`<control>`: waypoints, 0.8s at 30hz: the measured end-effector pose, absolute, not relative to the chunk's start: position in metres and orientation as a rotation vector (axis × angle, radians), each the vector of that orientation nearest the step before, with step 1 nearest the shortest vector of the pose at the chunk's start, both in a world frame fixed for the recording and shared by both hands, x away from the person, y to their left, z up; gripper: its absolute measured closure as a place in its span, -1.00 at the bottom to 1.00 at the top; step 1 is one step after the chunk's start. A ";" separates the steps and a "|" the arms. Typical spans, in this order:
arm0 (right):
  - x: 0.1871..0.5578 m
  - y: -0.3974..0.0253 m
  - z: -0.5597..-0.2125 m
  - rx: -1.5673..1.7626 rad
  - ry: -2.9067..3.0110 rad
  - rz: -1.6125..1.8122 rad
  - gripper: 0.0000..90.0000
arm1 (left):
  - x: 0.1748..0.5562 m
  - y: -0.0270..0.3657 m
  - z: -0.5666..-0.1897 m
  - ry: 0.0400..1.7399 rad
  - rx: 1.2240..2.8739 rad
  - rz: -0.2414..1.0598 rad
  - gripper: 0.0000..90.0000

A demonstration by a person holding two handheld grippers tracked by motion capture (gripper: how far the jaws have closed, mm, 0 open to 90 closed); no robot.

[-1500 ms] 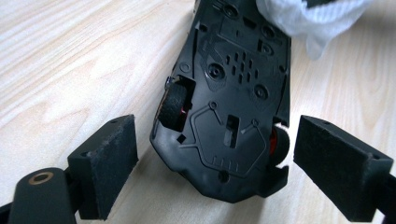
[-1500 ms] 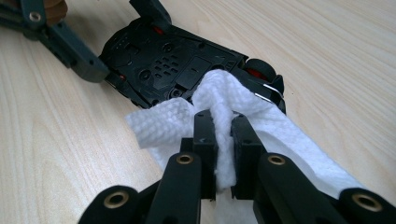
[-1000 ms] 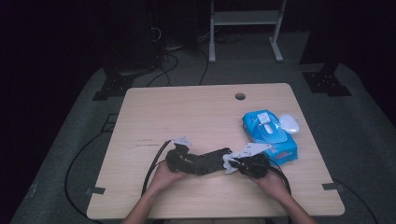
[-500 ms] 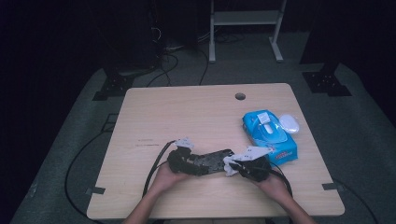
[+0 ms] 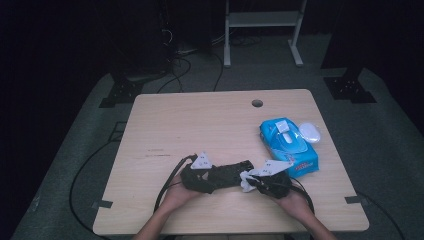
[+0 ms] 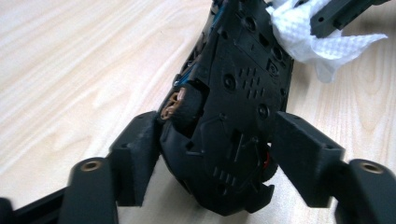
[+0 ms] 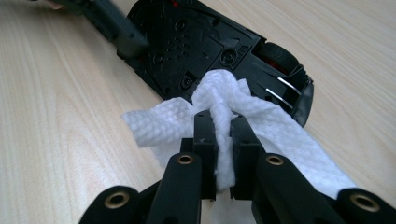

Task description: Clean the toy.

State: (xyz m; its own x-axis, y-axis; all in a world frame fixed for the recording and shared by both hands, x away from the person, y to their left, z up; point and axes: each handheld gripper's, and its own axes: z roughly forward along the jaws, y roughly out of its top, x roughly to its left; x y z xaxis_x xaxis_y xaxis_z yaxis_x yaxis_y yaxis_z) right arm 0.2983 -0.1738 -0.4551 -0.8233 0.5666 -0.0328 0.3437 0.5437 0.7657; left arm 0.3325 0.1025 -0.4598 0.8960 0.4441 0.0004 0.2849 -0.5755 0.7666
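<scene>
Dark room, cables on the grey floor; pale wooden table (image 5: 200,120) with a round grommet hole (image 5: 257,103) near its far edge

Item: toy car (image 6: 233,107), black, one, lying underside up at the near middle of the table. You held it across its body with the left gripper (image 6: 212,154), jaws closed against both flanks of the chassis. Judged light and rigid, a hard plastic shell with screw bosses and small wheels; the smooth underside looked liable to slip or pivot if clamped on a taper, so the flat flanks between the axles were the sound place to hold. Thin metal contacts at the bumper end looked bendable; you did well to keep pressure off them.

Item: wipe (image 7: 224,107), white, one in hand, embossed and crumpled. Your right gripper (image 7: 223,126) had its jaws pressed together on a bunched fold of it, the wad touching the car's underside at the right-hand end. Judged soft, limp, almost weightless, likely to tear or slide out if pinched by a single layer; a gathered fold was the better purchase.

Item: pack of wipes (image 5: 289,146), blue, one, on the right side of the table, lid flap raised.

Item: white lid-like oval piece (image 5: 309,133), one, just right of the pack.

Grippers: two. Hands: two, at the near edge
</scene>
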 end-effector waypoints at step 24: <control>0.288 -0.177 -0.464 0.775 2.531 1.145 0.85 | 0.325 0.109 -0.459 0.436 2.200 0.257 0.00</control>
